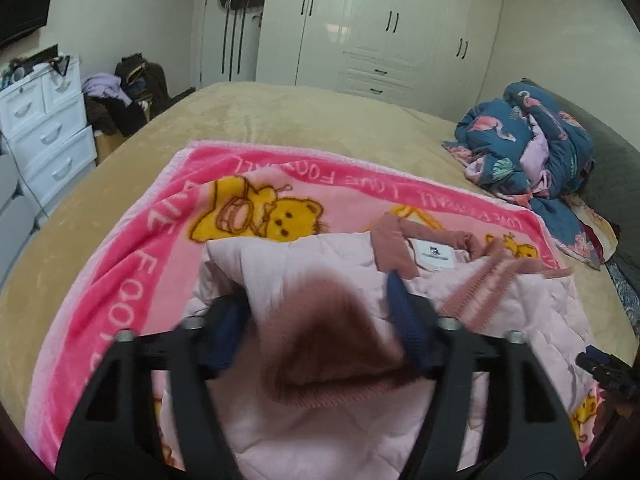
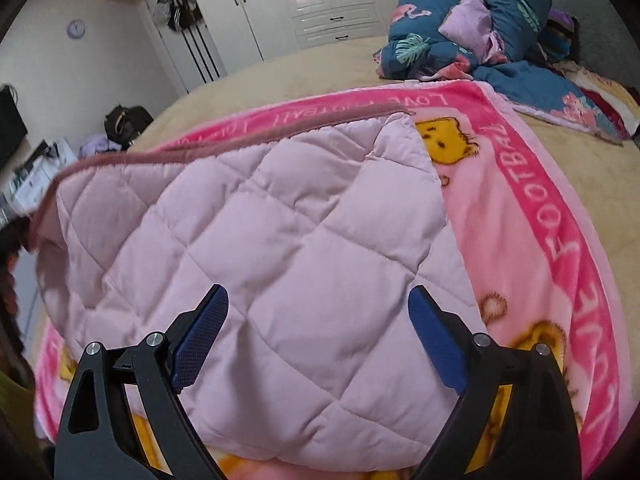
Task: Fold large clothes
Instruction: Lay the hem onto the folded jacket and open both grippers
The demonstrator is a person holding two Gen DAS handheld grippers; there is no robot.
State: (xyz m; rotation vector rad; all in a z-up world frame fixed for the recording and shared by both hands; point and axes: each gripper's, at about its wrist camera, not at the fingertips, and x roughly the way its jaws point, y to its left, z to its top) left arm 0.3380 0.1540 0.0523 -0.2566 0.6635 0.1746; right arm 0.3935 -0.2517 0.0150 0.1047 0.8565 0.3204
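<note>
In the left wrist view, the left gripper (image 1: 320,300) has its jaws spread wide, with a blurred, dark-pink ribbed cuff (image 1: 332,344) lying between the blue pads (image 1: 404,320). The cuff sits in the gap and touches the right-hand pad at least, but the jaws are not pinched together on it; whether it is really held cannot be told. The cuff belongs to a pale pink quilted jacket (image 1: 320,432), which fills the space under and just ahead of the gripper. Just beyond the fingertips lie the jacket's collar (image 1: 390,246), its white label (image 1: 434,258) and a ribbed hem (image 1: 480,288).

In the right wrist view, the right gripper (image 2: 318,300) hangs with its jaws wide apart and nothing between them, directly over the jacket (image 2: 260,240). The quilted panel spreads from under the blue pads (image 2: 200,340) out ahead and to the left, edged along its far side by a dark-pink trim (image 2: 224,140).

The jacket lies on a pink bear-print blanket (image 2: 532,216), which shows on the right of and beyond it. The blanket is spread on a tan bed (image 1: 300,116). Further back on the bed, to the right, is a heap of blue flamingo-print bedding (image 2: 472,28). White wardrobes (image 1: 384,20) stand against the far wall.
</note>
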